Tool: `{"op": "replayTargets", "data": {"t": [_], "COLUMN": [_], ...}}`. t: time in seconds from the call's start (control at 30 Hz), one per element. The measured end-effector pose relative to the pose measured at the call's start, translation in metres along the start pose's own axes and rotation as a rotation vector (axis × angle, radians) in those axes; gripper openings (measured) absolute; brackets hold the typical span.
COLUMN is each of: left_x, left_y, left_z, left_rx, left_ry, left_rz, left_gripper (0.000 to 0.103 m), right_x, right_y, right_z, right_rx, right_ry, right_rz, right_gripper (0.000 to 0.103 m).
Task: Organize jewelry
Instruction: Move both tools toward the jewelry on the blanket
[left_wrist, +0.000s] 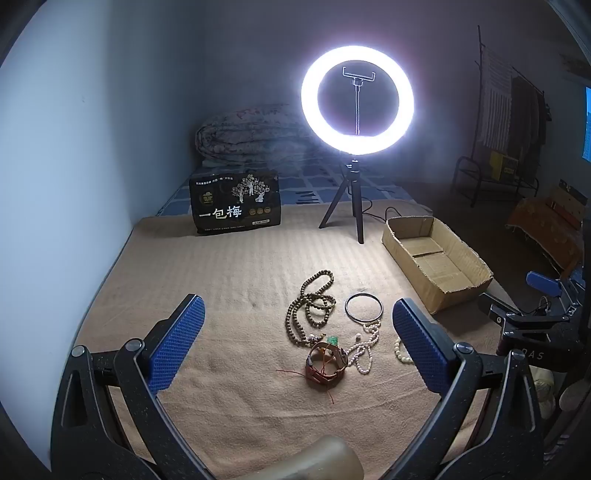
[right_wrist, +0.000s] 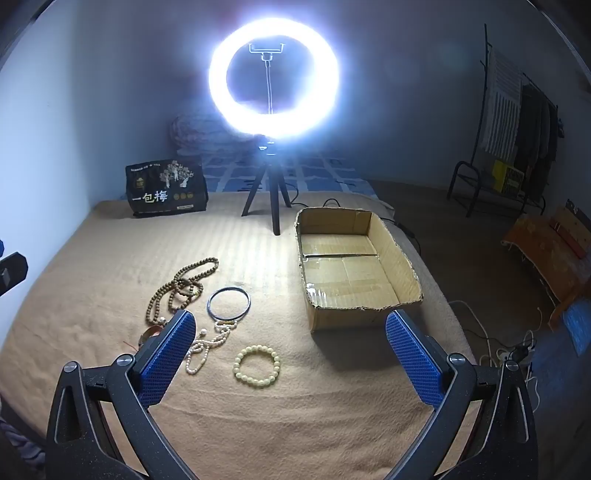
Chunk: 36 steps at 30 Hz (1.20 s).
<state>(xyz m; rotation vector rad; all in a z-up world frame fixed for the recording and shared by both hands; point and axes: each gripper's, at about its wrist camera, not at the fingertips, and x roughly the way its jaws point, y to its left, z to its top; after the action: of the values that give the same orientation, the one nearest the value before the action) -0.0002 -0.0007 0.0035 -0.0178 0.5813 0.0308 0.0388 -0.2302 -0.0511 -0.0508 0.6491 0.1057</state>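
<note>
Jewelry lies on a tan blanket (left_wrist: 229, 280). A long brown bead necklace (left_wrist: 310, 306), a dark metal bangle (left_wrist: 364, 306), a white pearl string (left_wrist: 365, 350), a brown leather band (left_wrist: 327, 365) and part of a pale bead bracelet (left_wrist: 400, 352) show in the left wrist view. My left gripper (left_wrist: 295, 339) is open and empty, above the pile. In the right wrist view my right gripper (right_wrist: 290, 347) is open and empty over the pale bead bracelet (right_wrist: 256, 365), with the bangle (right_wrist: 229, 304), pearl string (right_wrist: 207, 347) and brown necklace (right_wrist: 181, 288) to its left. The empty cardboard box (right_wrist: 354, 266) stands just beyond.
A lit ring light on a black tripod (right_wrist: 271, 206) stands behind the jewelry, its cable trailing right. A black printed package (right_wrist: 166, 188) stands at the back left beside the wall. A folded quilt (left_wrist: 240, 133) lies behind. The bed edge drops off right of the box (left_wrist: 436, 258).
</note>
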Motion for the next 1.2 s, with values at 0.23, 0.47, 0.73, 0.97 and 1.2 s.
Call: {"op": "replayTargets", "data": {"t": [0.23, 0.47, 0.73, 0.97, 1.2], "left_x": [0.0, -0.001, 0.008, 0.024, 0.046], "left_y": [0.0, 0.001, 0.019, 0.041, 0.054], "left_z": [0.0, 0.0, -0.001, -0.012, -0.027], "left_rx": [-0.001, -0.003, -0.028, -0.044, -0.061], "left_ry": [-0.001, 0.005, 0.042, 0.099, 0.196], "left_rz": [0.0, 0.002, 0.01, 0.065, 0.036], "left_gripper": [0.103, 0.103, 0.103, 0.103, 0.103], "right_x": [0.0, 0.001, 0.002, 0.017, 0.039], "right_y": [0.0, 0.002, -0.005, -0.006, -0.012], "right_z": [0.0, 0.0, -0.002, -0.008, -0.014], "right_rx": [-0.003, -0.003, 0.0, -0.015, -0.023], "right_ry": [0.001, 0.002, 0.018, 0.046, 0.123], "right_rz": [-0.003, -0.006, -0.004, -0.005, 0.013], "right_gripper": [0.102, 0.102, 0.102, 0.102, 0.102]}}
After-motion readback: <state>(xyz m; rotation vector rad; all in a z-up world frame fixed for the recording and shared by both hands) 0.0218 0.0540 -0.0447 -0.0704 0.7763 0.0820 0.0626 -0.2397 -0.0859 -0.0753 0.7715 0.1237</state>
